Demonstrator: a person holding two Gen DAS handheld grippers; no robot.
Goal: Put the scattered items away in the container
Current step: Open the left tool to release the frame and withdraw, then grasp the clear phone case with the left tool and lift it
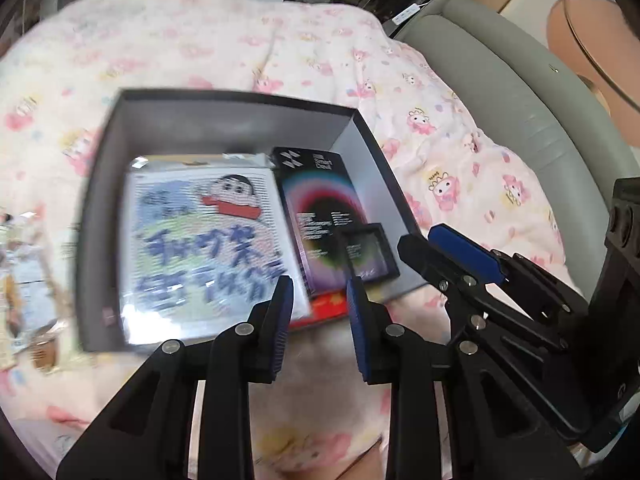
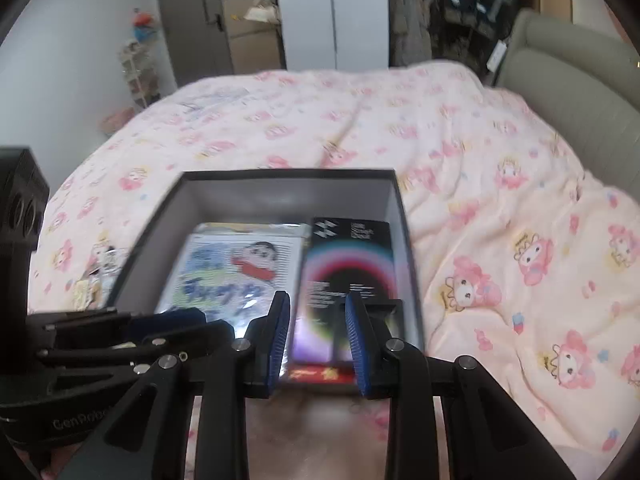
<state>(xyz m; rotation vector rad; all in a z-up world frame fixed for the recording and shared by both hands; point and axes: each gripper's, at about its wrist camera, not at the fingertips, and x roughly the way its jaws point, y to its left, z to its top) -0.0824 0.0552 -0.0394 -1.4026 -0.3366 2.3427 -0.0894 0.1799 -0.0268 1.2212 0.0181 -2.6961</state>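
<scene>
A dark open box sits on the pink bed cover. Flat in it lie a plastic-wrapped cartoon packet, a black pack with a rainbow ring, and a small black square case. A red item shows at the box's near edge. My left gripper hangs open above that near edge, nothing between its blue pads. My right gripper is open beside it over the black pack, also holding nothing. Each shows in the other's view: right gripper, left gripper.
Several loose cards or packets lie on the cover left of the box. A grey padded headboard borders the bed on the right. A person's arm shows at the top right.
</scene>
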